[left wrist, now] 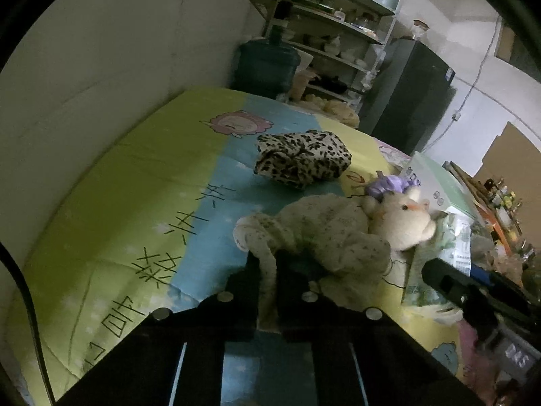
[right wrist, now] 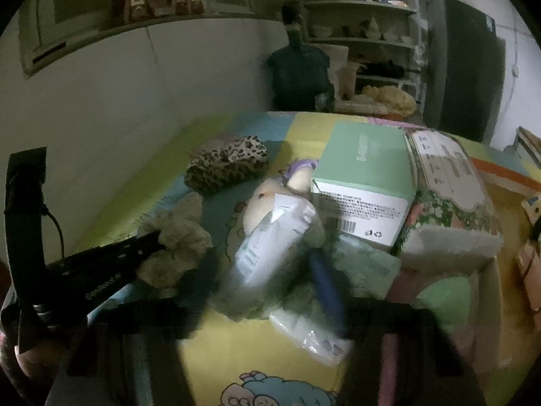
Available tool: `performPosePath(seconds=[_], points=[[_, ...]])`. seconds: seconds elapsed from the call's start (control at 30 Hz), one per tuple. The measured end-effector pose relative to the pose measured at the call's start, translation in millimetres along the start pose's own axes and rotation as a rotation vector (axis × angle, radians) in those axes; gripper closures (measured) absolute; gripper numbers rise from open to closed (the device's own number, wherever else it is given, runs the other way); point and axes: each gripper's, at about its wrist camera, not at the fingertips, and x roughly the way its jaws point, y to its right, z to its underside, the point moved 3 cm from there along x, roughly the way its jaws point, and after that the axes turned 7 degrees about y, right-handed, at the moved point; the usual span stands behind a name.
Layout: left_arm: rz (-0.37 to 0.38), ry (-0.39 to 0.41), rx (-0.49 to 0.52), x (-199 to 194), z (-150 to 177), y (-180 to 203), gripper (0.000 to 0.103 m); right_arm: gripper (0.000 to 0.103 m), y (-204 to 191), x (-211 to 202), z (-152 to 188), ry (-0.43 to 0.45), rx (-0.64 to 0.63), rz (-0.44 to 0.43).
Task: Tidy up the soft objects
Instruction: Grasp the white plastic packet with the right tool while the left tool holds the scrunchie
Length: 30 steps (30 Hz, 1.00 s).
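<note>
A cream speckled soft garment (left wrist: pixel 324 233) lies bunched on the bright cartoon quilt (left wrist: pixel 135 186). My left gripper (left wrist: pixel 270 270) is shut on a fold of it near the front. The same gripper (right wrist: pixel 152 242) reaches in from the left in the right wrist view and pinches the cloth (right wrist: pixel 179 237). A cream plush toy (left wrist: pixel 402 220) lies against the garment, with a purple soft thing (left wrist: pixel 389 184) behind it. A folded leopard-print cloth (left wrist: pixel 301 157) rests farther back. My right gripper (right wrist: pixel 262 280) is blurred, and its fingers hug a white-and-blue soft packet (right wrist: pixel 270 243).
A green-and-white box (right wrist: pixel 365 176) and a floral tissue pack (right wrist: pixel 449 196) crowd the quilt's right side, with more soft packets (right wrist: pixel 311 331) below. A wall runs along the left. Beyond the bed stand a water jug (right wrist: pixel 299 74), shelves (right wrist: pixel 361 34) and a dark fridge (right wrist: pixel 463 64).
</note>
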Motion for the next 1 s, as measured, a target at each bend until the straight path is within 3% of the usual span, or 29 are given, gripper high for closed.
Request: performPosePath(seconds=[0.07,0.17,1.0], points=[[0.012,0.009,-0.005,-1.5,-0.3,0.5,0.096,0.07,1.8,-1.9,0.4,-0.002,0.013,-0.009],[0.031,0.028,-0.015,-5.3,-0.8,1.7,0.097,0.077,2.5,-5.8,0.5,0.009,0.021,-0.022],[0.071,0.138,0.001,-46.0,-18.6,21.7,0.097,0.08,-2.7,-44.3,-8.0,0.102,-0.01,-0.033]])
